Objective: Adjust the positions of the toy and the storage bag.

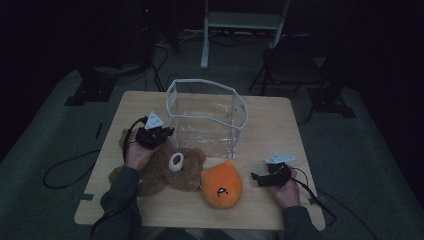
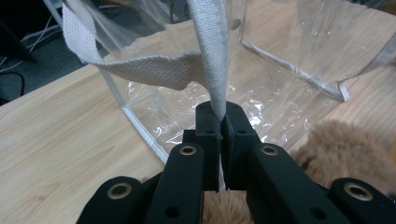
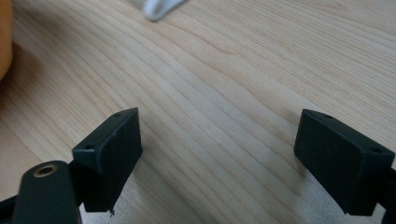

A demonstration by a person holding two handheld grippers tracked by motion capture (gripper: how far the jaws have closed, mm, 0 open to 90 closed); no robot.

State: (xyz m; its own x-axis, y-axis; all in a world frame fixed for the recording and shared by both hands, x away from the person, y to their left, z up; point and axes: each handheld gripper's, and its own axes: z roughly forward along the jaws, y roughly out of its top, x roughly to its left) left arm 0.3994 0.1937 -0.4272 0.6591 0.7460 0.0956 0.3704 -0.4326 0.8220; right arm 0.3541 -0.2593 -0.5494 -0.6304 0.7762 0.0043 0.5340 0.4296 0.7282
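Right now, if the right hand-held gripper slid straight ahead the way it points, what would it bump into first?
Probably the orange plush toy. The open right hand-held gripper points toward it across bare table, though depth is unclear.

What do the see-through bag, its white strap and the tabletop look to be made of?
The bag looks like clear, glossy soft plastic: it creases and glints. Its strap, pinched by the left hand-held gripper, seems woven cotton-like webbing, matte with a visible weave. The table shows pale wood grain, possibly a laminate.

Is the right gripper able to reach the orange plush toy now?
Probably yes. The right gripper is open and empty, and bare table lies between it and the orange plush toy.
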